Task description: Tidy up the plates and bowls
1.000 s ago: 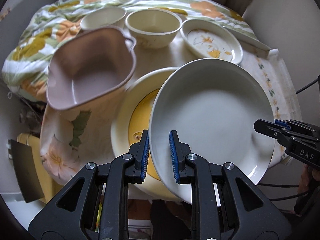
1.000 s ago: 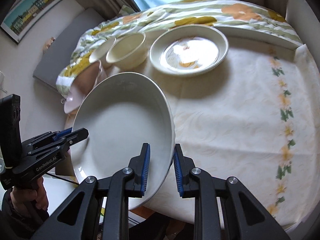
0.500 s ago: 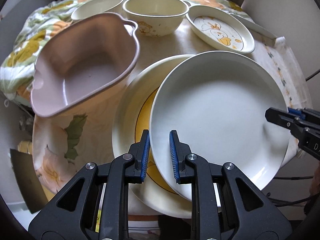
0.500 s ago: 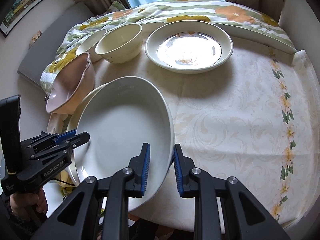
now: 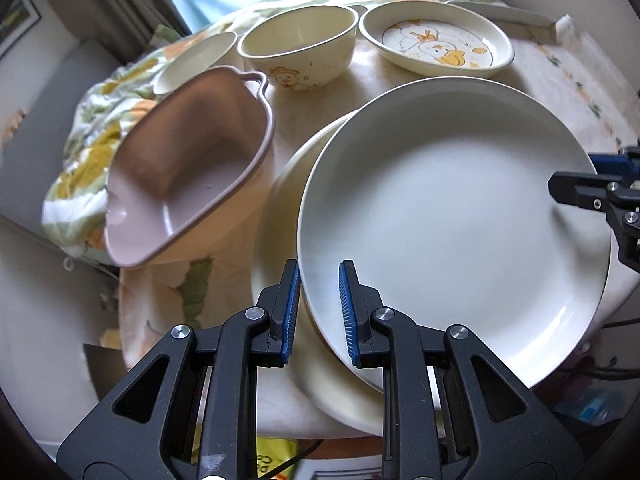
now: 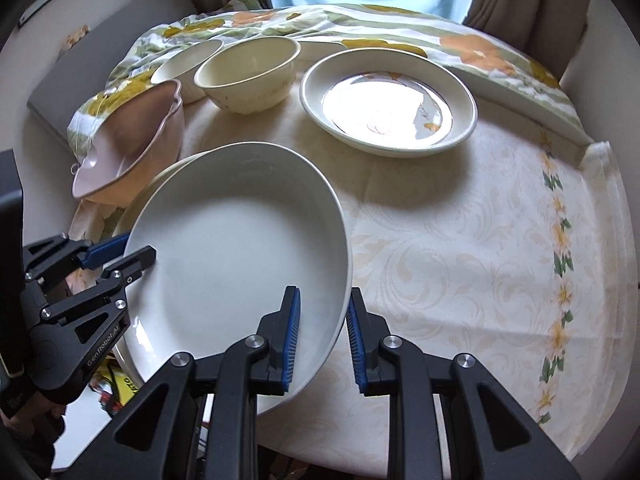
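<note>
A large white plate (image 5: 452, 216) is held by both grippers over a cream plate (image 5: 276, 208) that lies on the table. My left gripper (image 5: 318, 312) is shut on the white plate's near-left rim. My right gripper (image 6: 322, 336) is shut on its opposite rim; the plate also shows in the right wrist view (image 6: 240, 248). The white plate now sits low, nearly nested on the cream plate, which it mostly hides.
A pink handled bowl (image 5: 188, 184) leans at the table's left edge. Two cream bowls (image 5: 298, 50) and a duck-pattern dish (image 5: 436, 42) stand behind. A floral cloth (image 6: 360, 20) is bunched at the back. The tablecloth (image 6: 480, 240) lies to the right.
Both grippers have moved the white plate forward and down over the cream plate, which it now covers almost fully. Both grips stay shut.
</note>
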A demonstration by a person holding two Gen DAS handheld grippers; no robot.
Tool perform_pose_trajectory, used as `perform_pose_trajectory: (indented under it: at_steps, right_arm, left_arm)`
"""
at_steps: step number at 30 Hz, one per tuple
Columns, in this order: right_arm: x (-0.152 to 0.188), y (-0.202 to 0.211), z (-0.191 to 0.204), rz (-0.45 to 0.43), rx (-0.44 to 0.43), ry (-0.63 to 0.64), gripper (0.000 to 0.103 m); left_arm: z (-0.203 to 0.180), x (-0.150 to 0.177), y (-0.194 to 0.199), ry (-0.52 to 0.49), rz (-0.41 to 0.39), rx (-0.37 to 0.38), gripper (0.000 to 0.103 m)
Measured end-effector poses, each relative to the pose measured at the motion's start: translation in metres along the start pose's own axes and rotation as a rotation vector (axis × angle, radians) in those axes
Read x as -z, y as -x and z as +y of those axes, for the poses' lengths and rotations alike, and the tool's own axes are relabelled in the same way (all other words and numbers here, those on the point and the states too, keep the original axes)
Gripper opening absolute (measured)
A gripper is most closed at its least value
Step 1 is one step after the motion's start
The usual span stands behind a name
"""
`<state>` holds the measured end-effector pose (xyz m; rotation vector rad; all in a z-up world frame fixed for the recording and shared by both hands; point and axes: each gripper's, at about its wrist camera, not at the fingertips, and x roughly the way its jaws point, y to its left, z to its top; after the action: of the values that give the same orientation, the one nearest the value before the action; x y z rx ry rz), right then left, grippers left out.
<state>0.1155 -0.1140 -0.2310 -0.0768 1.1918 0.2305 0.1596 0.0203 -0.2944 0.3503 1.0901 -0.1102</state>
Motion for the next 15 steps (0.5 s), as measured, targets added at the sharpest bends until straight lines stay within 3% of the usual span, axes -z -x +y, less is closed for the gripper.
perform_pose_trajectory:
  at_steps: [15]
  right_arm:
    - [-0.001,-0.006,0.018,0.003,0.063,0.071,0.021]
  left_arm:
    - [0.000,0.005,0.004,-0.034,-0.001,-0.062,0.017]
